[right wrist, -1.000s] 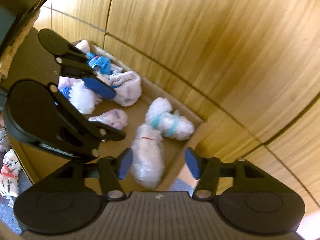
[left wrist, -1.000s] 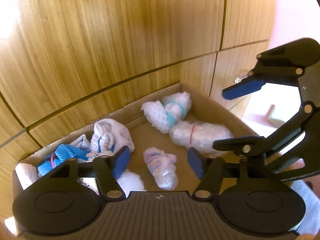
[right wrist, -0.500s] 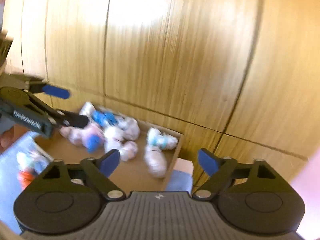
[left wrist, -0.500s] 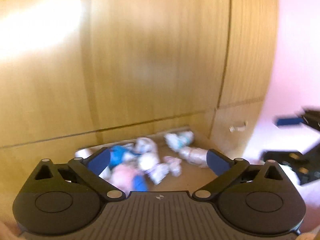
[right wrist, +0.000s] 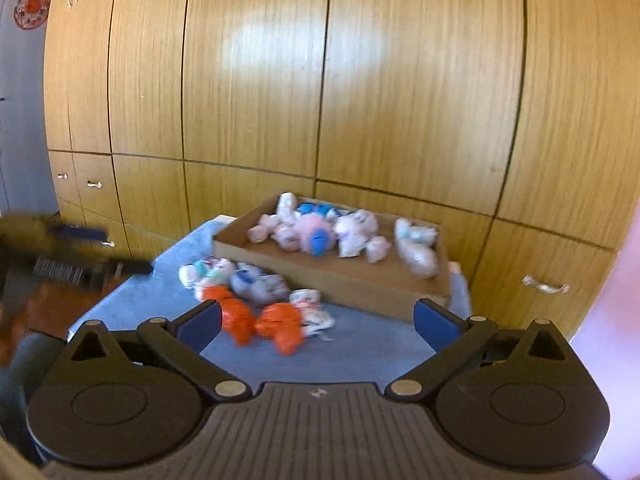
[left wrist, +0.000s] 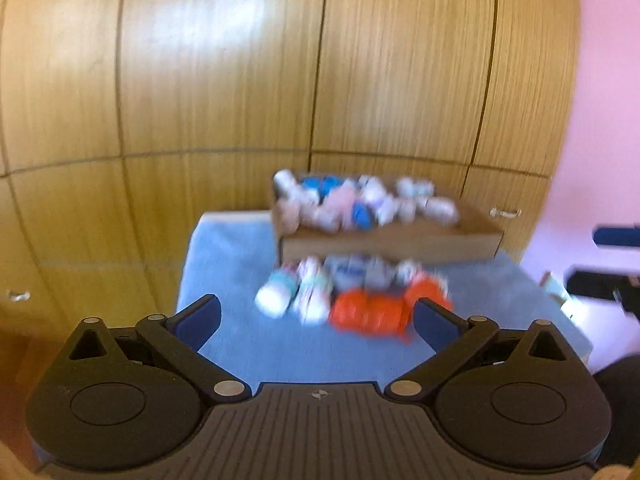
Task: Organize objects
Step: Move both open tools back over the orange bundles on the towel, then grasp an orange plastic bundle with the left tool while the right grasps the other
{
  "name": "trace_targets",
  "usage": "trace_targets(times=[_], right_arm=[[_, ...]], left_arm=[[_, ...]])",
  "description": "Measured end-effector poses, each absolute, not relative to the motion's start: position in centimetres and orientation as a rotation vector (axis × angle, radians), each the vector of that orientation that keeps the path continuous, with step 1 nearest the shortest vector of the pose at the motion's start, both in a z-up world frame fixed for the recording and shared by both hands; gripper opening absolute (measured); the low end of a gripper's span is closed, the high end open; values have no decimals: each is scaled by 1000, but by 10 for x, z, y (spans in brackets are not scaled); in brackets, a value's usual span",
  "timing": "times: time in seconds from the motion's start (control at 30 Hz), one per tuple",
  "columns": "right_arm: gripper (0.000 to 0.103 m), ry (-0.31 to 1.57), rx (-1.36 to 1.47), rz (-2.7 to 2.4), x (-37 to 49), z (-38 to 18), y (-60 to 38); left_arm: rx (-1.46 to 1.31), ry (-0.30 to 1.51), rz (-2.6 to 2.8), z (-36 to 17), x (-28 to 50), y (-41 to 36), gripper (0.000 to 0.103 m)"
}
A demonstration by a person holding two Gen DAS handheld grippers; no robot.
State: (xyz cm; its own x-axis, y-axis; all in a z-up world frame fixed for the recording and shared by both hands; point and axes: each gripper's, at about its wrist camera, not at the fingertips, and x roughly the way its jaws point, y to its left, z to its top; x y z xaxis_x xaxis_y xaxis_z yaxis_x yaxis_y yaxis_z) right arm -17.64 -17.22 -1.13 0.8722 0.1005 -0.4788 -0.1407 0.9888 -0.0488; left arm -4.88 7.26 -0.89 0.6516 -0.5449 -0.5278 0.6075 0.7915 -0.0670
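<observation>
A shallow cardboard box (left wrist: 392, 246) (right wrist: 332, 276) at the back of a blue-covered table (left wrist: 228, 264) (right wrist: 360, 352) holds several white, pink and blue wrapped bundles (left wrist: 352, 204) (right wrist: 320, 232). In front of it lie loose bundles (left wrist: 320, 288), among them two orange ones (left wrist: 372, 316) (right wrist: 260, 322). My left gripper (left wrist: 316, 314) (right wrist: 88, 250) hovers open and empty, well back from the pile. My right gripper (right wrist: 318, 317) (left wrist: 608, 260) is beside it, its jaws opening with nothing between them. Both views are motion-blurred.
Wooden cabinet doors (left wrist: 240, 80) rise right behind the table, with small metal handles (right wrist: 544, 286). A pink wall (left wrist: 600, 120) lies to the right. A grey door with a red emblem (right wrist: 32, 8) is at the far left.
Both grippers have pulled back from just above the box, and their jaws have spread wide. The whole box, the loose pile and the blue table have come into view.
</observation>
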Motion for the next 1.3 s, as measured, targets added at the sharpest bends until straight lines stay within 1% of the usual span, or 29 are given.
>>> trace_targets(times=[0.17, 0.37, 0.43, 0.47, 0.57, 0.63, 0.67, 0.73, 0.97, 1.0, 1.03, 1.07, 1.17, 1.27, 1.3], right_arm=[[102, 507, -12, 157, -190, -22, -153], [101, 543, 31, 148, -171, -48, -151], [96, 553, 71, 133, -157, -52, -157], [95, 559, 94, 127, -147, -54, -161], [85, 591, 123, 112, -122, -61, -166], [70, 620, 124, 98, -106, -69, -166], [67, 630, 126, 86, -99, -72, -166], [57, 650, 155, 69, -90, -77, -170], [56, 709, 173, 91, -76, -91, -170], [54, 721, 177, 100, -73, -94, -169], [47, 734, 185, 112, -69, -97, -168], [43, 743, 190, 127, -67, -99, -167], [41, 742, 169, 142, -67, -100, -166], [29, 726, 175, 154, -80, -93, -180], [30, 722, 171, 155, -87, -90, -187]], left_arm=[[92, 610, -623, -24, -67, 89, 102], [160, 589, -573, -33, -82, 80, 102], [203, 567, -587, -35, -79, 69, 102], [220, 554, -597, -36, -76, 63, 102], [269, 539, -610, -42, -58, 39, 102], [261, 564, -641, -48, -44, 21, 100], [258, 573, -661, -50, -39, 13, 99], [276, 567, -702, -54, -32, -3, 98], [361, 561, -776, -72, -24, -33, 96], [372, 563, -795, -75, -24, -36, 95], [382, 566, -813, -76, -23, -39, 94], [394, 565, -826, -78, -23, -41, 94], [423, 571, -833, -84, -22, -46, 96], [387, 589, -849, -82, -21, -43, 96], [380, 590, -859, -81, -23, -41, 95]])
